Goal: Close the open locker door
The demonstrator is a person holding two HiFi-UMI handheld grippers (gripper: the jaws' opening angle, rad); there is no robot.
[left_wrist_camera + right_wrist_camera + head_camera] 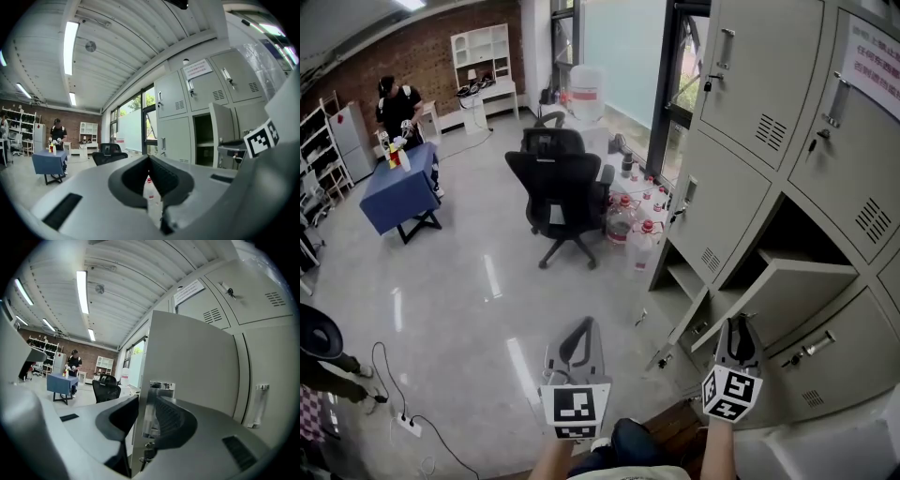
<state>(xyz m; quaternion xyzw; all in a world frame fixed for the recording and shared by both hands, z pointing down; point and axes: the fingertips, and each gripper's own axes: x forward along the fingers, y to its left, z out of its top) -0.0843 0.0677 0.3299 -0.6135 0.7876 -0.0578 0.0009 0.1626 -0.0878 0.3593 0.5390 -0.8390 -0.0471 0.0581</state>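
Observation:
The open locker door [780,289] is a beige metal panel that swings out from the bank of lockers [750,94] on the right. My right gripper [738,322] reaches its free edge. In the right gripper view the door [187,362] fills the middle, and the right gripper [143,401] is shut on the edge, one jaw on each face, next to the latch plate [161,386]. My left gripper [584,324] hangs over the floor left of the lockers, shut and holding nothing. The left gripper view shows its tips [149,159] together and the open door [220,126] off to the right.
A black office chair [561,192] and several water bottles [633,225] stand on the floor in front of the lockers. Below the held door another compartment [680,279] stands open. Far left are a blue table [398,192], a person [397,105], and a power strip [408,424].

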